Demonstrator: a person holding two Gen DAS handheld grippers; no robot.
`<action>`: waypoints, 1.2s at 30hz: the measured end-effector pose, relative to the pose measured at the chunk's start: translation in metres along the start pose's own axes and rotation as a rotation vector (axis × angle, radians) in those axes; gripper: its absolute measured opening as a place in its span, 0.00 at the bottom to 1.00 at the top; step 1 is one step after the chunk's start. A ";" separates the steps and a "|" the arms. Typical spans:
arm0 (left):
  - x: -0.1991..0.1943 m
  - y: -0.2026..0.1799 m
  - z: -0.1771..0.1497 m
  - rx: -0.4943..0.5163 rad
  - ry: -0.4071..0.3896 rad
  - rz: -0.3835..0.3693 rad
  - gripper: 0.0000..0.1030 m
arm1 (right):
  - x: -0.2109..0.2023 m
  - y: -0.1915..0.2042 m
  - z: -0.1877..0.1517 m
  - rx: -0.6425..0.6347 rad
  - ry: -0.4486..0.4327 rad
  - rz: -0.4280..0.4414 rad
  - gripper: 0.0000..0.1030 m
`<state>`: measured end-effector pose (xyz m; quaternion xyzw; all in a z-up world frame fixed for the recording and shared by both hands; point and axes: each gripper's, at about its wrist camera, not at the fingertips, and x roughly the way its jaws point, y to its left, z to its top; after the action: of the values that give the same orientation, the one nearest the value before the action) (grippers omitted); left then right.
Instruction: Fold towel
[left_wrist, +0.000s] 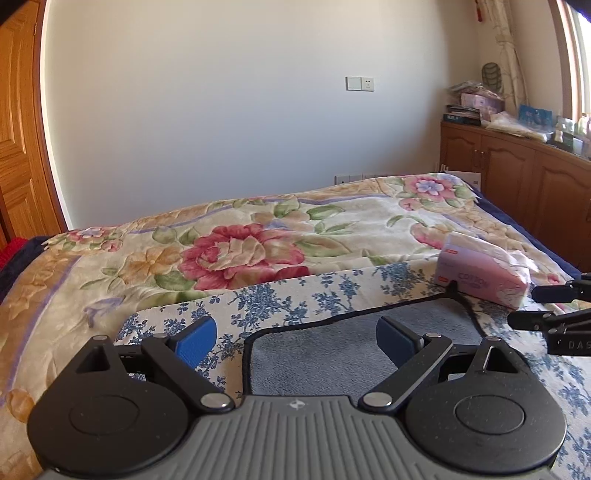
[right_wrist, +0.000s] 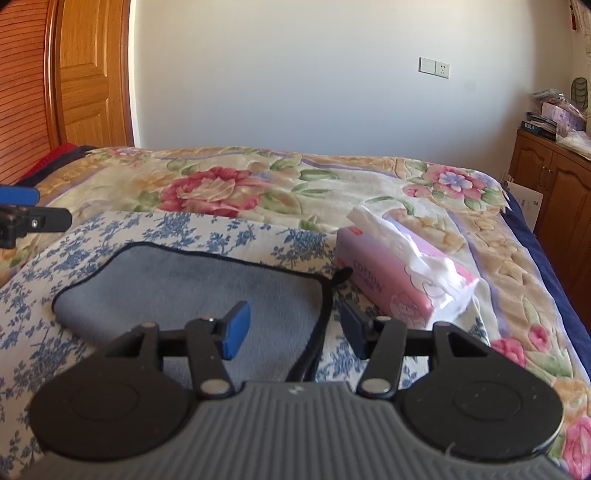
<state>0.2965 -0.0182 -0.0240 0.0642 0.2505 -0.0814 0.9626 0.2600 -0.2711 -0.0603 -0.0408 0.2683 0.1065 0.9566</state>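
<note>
Pink tissue pack (right_wrist: 400, 275) lying on its side on the bed, torn open at the top, with white tissues (right_wrist: 413, 245) spilling out of the opening; printed word "COTTON" legible on the near face. Same pack (left_wrist: 484, 273) visible at far right in the left wrist view. Grey towel (right_wrist: 192, 291) with dark piped edge spread flat on the blue-flowered cloth (right_wrist: 44, 273), just beside the pack; black hanging loop (right_wrist: 341, 276) at the towel's far right corner touching or nearly touching the pack's near end. Blue-flowered cloth laid over the floral quilt (right_wrist: 258, 184). Left gripper (left_wrist: 295, 334) released, blue pads wide apart, straddling the towel's (left_wrist: 332, 354) near left corner, nothing between the pads. Right gripper (right_wrist: 291, 326) likewise released, pads apart over the towel's right edge, nothing grasped. Wooden cabinet (left_wrist: 517, 173) along the right wall, top crowded with boxes and bags. Wooden door (right_wrist: 92, 74) at far left; wall socket (right_wrist: 435, 67) on the white wall.
</note>
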 end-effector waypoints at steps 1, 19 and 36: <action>-0.003 -0.002 0.000 0.003 -0.001 -0.001 0.94 | -0.002 -0.001 0.000 0.008 -0.001 0.000 0.54; -0.047 -0.024 -0.013 0.028 -0.005 0.011 1.00 | -0.045 0.003 -0.007 0.022 -0.052 -0.009 0.98; -0.101 -0.028 -0.028 0.035 -0.017 0.012 1.00 | -0.092 0.012 -0.023 0.053 -0.066 0.024 1.00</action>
<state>0.1913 -0.0283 -0.0011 0.0819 0.2405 -0.0806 0.9638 0.1693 -0.2788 -0.0323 -0.0087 0.2399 0.1123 0.9642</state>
